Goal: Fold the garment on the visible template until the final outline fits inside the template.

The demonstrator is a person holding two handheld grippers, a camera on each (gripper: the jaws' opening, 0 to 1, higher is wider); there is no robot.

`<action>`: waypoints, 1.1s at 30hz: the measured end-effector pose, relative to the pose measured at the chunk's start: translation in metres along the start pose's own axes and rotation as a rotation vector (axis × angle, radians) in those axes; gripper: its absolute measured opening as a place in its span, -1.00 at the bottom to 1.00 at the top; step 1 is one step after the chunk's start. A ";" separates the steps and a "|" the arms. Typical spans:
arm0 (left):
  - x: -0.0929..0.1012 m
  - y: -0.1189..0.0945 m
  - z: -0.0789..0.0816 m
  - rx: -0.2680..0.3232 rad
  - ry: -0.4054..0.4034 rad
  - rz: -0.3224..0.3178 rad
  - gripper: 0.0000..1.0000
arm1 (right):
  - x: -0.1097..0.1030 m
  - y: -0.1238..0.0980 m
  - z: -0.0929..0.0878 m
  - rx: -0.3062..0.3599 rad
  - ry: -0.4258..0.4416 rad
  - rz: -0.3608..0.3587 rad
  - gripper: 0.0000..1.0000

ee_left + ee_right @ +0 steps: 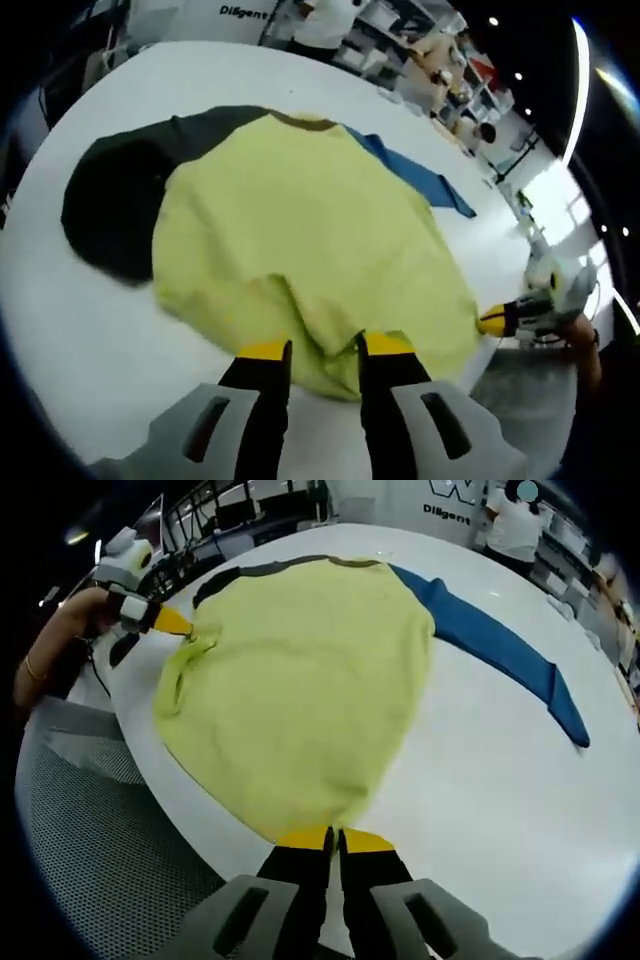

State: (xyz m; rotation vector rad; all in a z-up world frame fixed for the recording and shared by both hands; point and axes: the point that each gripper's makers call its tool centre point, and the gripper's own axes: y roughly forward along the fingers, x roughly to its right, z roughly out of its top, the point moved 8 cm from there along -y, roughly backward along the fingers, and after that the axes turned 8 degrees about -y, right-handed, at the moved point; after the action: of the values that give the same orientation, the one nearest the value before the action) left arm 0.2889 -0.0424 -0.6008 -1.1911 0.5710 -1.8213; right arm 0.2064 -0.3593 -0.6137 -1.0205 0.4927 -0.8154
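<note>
A yellow garment (300, 220) (300, 680) lies spread on a white table (80, 330) (480, 780). It has a dark sleeve (115, 200) (225, 578) on one side and a blue sleeve (420, 175) (500, 645) on the other. My left gripper (325, 348) stands with its jaws apart, and the garment's near hem lies between them. It also enters the right gripper view (180, 623) at the puckered far corner. My right gripper (333, 838) is shut on the other hem corner, where the cloth draws to a point. In the left gripper view its yellow tip (490, 321) meets that corner.
The table's edge runs just under both grippers. A grey mesh surface (90, 830) lies below the edge in the right gripper view. A person's hand (60, 630) holds the left gripper. A person in a white shirt (515, 525) stands beyond the table, near shelves.
</note>
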 end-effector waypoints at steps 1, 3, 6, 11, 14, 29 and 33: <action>0.000 0.002 0.000 -0.004 -0.006 -0.003 -0.60 | 0.000 0.000 0.000 0.000 0.000 0.000 -1.00; 0.000 0.006 -0.001 -0.016 -0.013 -0.013 -0.63 | 0.000 0.000 0.000 -0.001 -0.004 0.001 -1.00; 0.000 0.009 -0.002 -0.026 -0.007 -0.014 -0.68 | 0.000 0.000 0.000 0.001 -0.002 0.002 -1.00; 0.003 0.006 -0.001 -0.008 0.007 -0.042 -0.54 | 0.000 0.000 0.000 0.003 0.001 0.003 -1.00; 0.004 0.004 0.001 -0.008 -0.010 -0.071 -0.64 | 0.000 0.000 0.000 0.002 -0.003 0.005 -1.00; -0.005 0.010 0.009 0.020 -0.077 -0.044 -0.92 | 0.001 0.000 0.000 0.008 -0.005 0.010 -1.00; -0.008 0.009 0.010 0.032 -0.046 -0.024 -1.00 | 0.001 0.000 0.000 0.009 -0.004 0.011 -1.00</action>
State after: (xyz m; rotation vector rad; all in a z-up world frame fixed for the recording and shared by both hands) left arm 0.3033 -0.0396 -0.6069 -1.2193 0.5018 -1.8121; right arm 0.2072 -0.3602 -0.6137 -1.0102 0.4900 -0.8054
